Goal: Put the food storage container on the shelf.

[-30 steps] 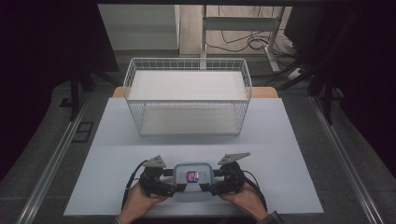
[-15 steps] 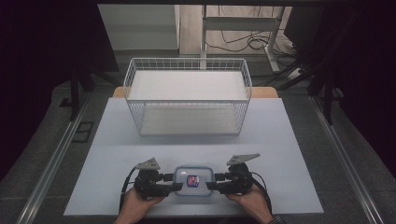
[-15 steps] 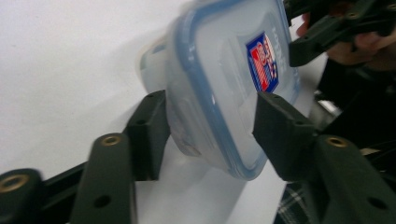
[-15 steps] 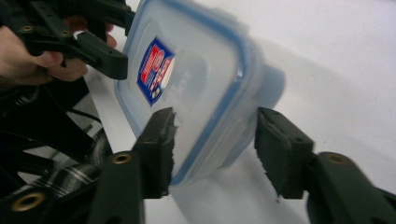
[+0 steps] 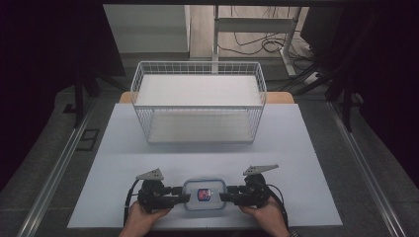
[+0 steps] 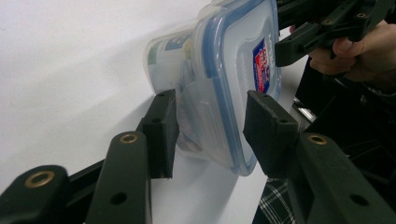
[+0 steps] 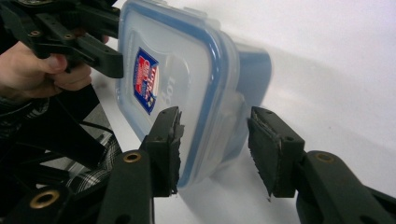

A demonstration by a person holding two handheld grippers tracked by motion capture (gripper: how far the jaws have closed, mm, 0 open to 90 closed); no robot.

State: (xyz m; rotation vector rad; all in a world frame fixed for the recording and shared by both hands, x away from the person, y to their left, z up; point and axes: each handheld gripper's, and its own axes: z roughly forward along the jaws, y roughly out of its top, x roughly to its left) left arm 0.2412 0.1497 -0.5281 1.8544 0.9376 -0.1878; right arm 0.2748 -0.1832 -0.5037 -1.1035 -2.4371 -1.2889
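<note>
A clear lidded container [image 5: 204, 194] with a blue seal and a red-and-blue label sits near the table's front edge. My left gripper [image 5: 180, 198] holds its left end and my right gripper [image 5: 227, 197] its right end. Both have just been closing with the container between their jaws. In the left gripper view the pads [image 6: 161, 133] press on the container [image 6: 233, 60] at its side latch and lid rim, gripper [image 6: 215, 126]. In the right gripper view the container [image 7: 177, 70] is clamped the same way by that gripper [image 7: 217, 144].
A white wire basket [image 5: 197, 63] stands at the back middle of the white table [image 5: 296, 148]. Dark floor and metal rails flank the table. A hand with the opposite gripper [image 6: 317, 28] appears beyond the container, likewise [image 7: 79, 37].
Both pairs of jaws have narrowed onto the container's ends, and the hands have drawn slightly outward. The container has stayed in place.
</note>
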